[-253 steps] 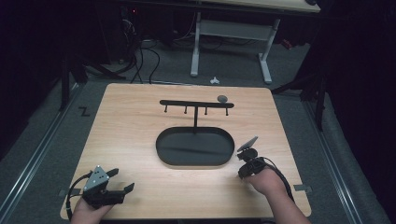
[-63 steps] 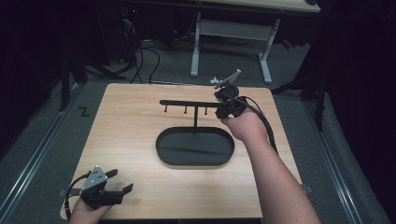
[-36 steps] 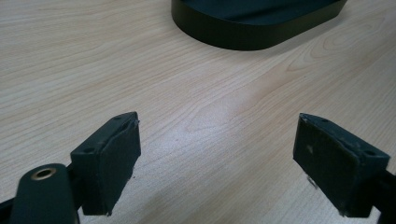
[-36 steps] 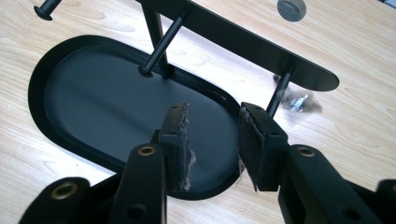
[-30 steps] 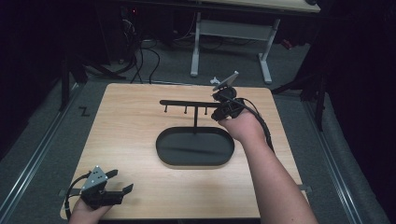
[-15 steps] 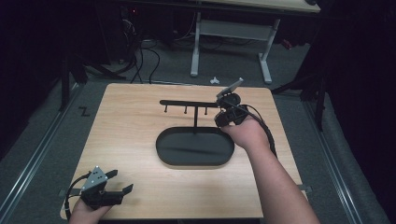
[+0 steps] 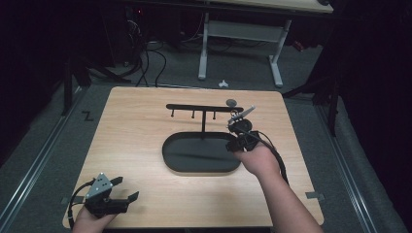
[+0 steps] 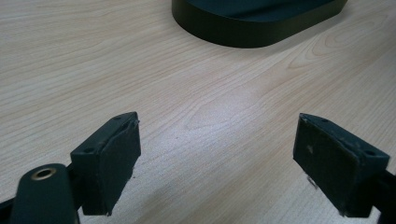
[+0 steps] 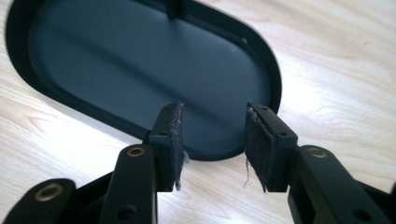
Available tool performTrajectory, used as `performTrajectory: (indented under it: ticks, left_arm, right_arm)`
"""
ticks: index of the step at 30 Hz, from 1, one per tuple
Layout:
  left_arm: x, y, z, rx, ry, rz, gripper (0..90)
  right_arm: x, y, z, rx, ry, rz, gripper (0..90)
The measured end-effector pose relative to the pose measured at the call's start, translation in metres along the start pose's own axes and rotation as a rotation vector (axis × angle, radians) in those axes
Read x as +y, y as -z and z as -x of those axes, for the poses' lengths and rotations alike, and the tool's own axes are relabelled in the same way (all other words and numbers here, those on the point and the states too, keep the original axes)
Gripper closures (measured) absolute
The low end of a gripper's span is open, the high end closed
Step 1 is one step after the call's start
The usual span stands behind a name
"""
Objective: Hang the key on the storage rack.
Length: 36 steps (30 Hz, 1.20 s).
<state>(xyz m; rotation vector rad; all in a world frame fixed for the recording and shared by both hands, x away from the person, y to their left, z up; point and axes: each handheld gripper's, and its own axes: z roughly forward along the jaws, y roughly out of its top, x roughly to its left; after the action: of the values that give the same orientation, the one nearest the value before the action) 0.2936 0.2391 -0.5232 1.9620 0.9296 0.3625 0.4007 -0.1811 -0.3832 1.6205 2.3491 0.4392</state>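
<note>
The right gripper (image 9: 212,140), jaws just opened with nothing between them, hangs over the near end of the black oval stand base (image 9: 140,65), seemingly after a release, while the left gripper (image 8: 219,163) rests wide-spread on the table (image 8: 210,93)

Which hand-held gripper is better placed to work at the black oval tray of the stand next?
Right. The right hand-held gripper hangs at the black oval tray's right end, jaws just opened, nothing between them. The left hand-held gripper sits open at the wooden table's near-left corner, away from the tray.

Matt black tray (image 7: 201,158), probably plastic; wood-grain table (image 7: 136,145).
</note>
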Motion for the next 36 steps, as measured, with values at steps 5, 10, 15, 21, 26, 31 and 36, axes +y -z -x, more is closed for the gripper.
performTrajectory:
  ticks: [5,10,15,21,26,31,36]
  left_arm:
    - [0.000,0.000,0.000,0.002,-0.002,-0.003,15.4]
    - [-0.001,-0.001,-0.001,0.004,-0.003,-0.009,15.4]
    - [-0.001,-0.002,0.000,0.010,-0.011,-0.018,15.4]
    - [0.000,-0.005,0.003,0.023,-0.035,-0.024,15.4]
    - [-0.002,-0.004,0.006,0.053,-0.046,-0.006,15.4]
    - [-0.002,-0.004,0.007,0.090,-0.042,-0.011,15.4]
    - [-0.002,-0.002,0.006,0.101,-0.040,-0.006,15.4]
  right_arm:
    - [-0.025,-0.019,0.002,-0.010,-0.007,0.020,53.1]
    - [-0.054,-0.036,0.004,-0.010,-0.030,0.061,51.7]
    - [-0.087,-0.050,0.012,-0.012,-0.079,0.143,51.2]
    - [-0.132,-0.067,0.018,-0.038,-0.117,0.240,50.5]
    - [-0.168,-0.076,0.017,-0.040,-0.142,0.369,51.4]
    - [-0.172,-0.060,0.023,-0.025,-0.109,0.444,49.4]
    - [-0.176,-0.070,0.027,0.016,-0.118,0.409,49.7]
